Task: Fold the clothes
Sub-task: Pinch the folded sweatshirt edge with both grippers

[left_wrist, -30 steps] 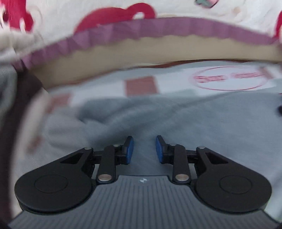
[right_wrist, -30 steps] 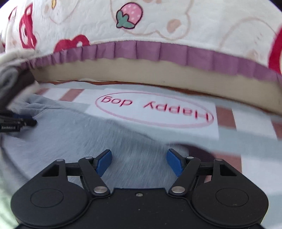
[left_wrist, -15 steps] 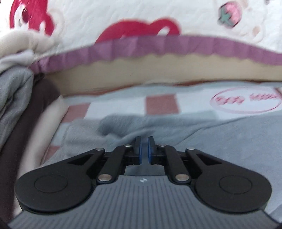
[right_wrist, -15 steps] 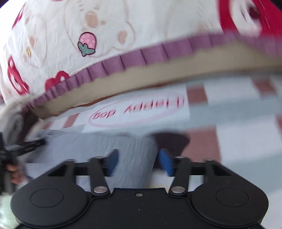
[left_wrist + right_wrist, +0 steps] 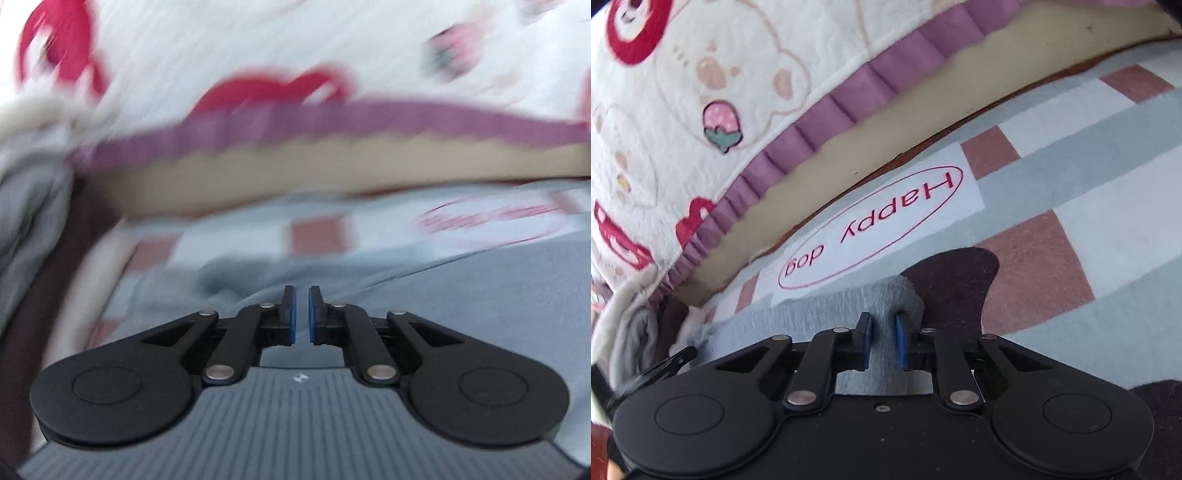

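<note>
The right gripper [image 5: 881, 341] pinches the grey garment [image 5: 827, 314] at its edge, over the checked blanket [image 5: 1071, 192]. The left gripper [image 5: 300, 315] looks nearly closed on the same cloth, though blur hides contact. The quilt's purple frill [image 5: 849, 99] hems them in close behind.

left gripper [image 5: 302, 314] has its blue pads nearly together, a thin gap between; right gripper [image 5: 882, 341] pinches grey cloth [image 5: 849, 306].

Soft grey knit garment [image 5: 827, 314] (matt)
</note>
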